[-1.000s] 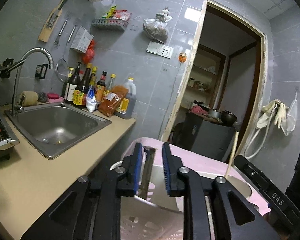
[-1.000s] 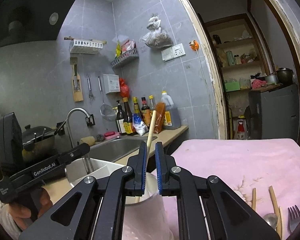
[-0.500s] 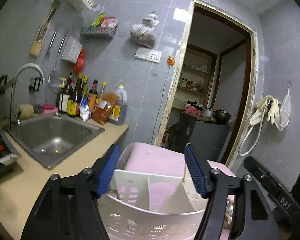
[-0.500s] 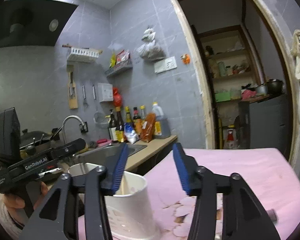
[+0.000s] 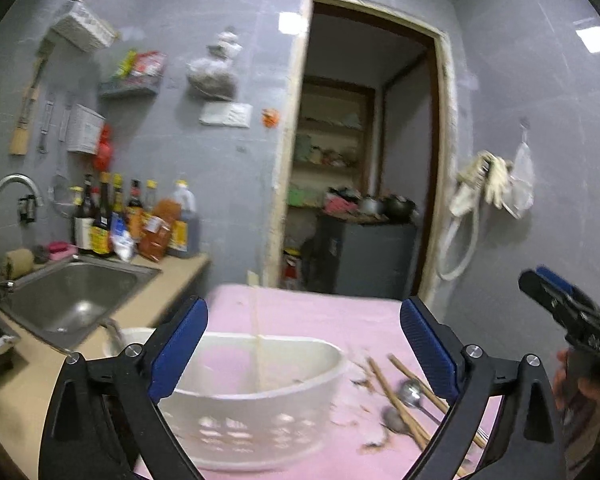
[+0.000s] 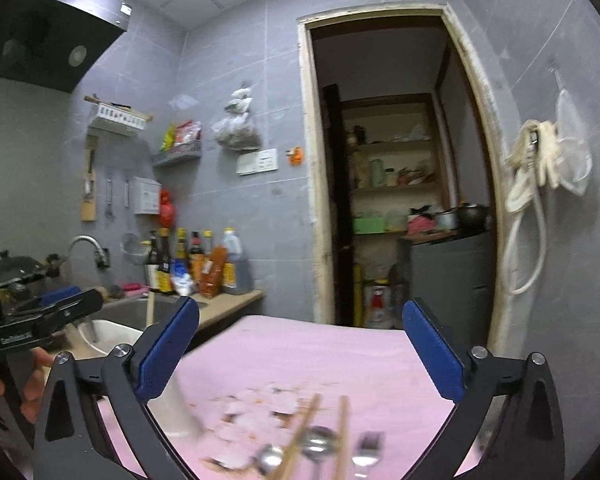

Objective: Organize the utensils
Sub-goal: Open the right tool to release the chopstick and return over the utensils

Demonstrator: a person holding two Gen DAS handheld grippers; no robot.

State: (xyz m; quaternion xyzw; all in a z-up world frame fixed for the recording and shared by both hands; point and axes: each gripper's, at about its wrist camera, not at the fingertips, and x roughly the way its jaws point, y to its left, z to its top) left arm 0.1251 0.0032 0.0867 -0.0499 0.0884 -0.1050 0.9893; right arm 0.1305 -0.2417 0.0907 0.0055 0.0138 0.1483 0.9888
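A white slotted utensil basket (image 5: 252,400) stands on the pink cloth (image 5: 320,316), with one pale chopstick (image 5: 256,344) upright in it. My left gripper (image 5: 304,312) hangs just short of the basket, its jaws opening wide and touching nothing. Right of the basket lie wooden chopsticks (image 5: 396,396) and two metal spoons (image 5: 410,392). My right gripper (image 6: 300,312) is also opening, with nothing between its pads. Below it lie chopsticks (image 6: 304,432), spoons (image 6: 320,444) and a fork (image 6: 366,452). The basket (image 6: 112,336) sits far left in the right wrist view.
A steel sink (image 5: 68,300) with a faucet (image 5: 16,184) is set in the beige counter (image 5: 172,292) at left. Sauce bottles (image 5: 132,220) line the wall behind it. A doorway (image 5: 364,160) opens straight ahead. A hand (image 6: 32,380) holds the left gripper.
Both grippers went from nearly shut to wide open and drew back from the basket. The right one let go of the chopstick, which now stands in the basket.
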